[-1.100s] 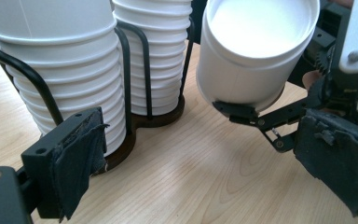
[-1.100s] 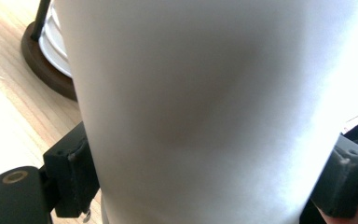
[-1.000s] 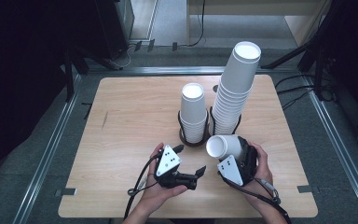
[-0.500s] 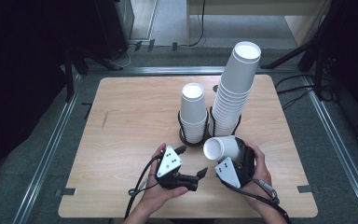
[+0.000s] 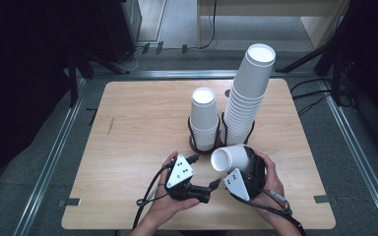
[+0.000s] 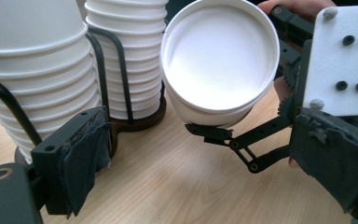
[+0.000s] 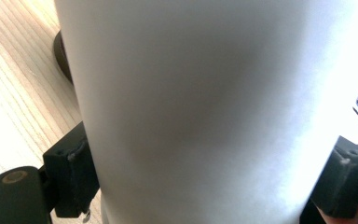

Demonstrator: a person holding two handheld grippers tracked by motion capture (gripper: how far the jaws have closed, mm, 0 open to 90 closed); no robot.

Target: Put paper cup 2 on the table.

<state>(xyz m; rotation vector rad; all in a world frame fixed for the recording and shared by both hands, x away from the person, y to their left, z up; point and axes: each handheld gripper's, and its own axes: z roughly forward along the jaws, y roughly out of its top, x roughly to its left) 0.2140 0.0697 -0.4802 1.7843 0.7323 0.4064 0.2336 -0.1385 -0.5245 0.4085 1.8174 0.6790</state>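
My right gripper (image 5: 242, 163) is shut on a white paper cup (image 5: 228, 158) that lies on its side above the table, its round end towards the left. In the right gripper view the cup's wall (image 7: 205, 107) sits between the two pads of the right gripper (image 7: 205, 182). My left gripper (image 5: 204, 171) is just left of the cup and points at it. The left gripper (image 6: 205, 158) is open; its jaws have just been closing, with nothing between them. The cup's round end (image 6: 221, 56) faces it.
Two stacks of white cups stand in black wire holders behind the hands: a short stack (image 5: 204, 118) and a tall leaning stack (image 5: 248, 98). Both stacks (image 6: 42, 70) are close to the left jaw. The wooden table (image 5: 128, 142) has free room at left.
Both hands have kept their place. The left gripper's jaws stand a little narrower than before. The cup stays in the right gripper.
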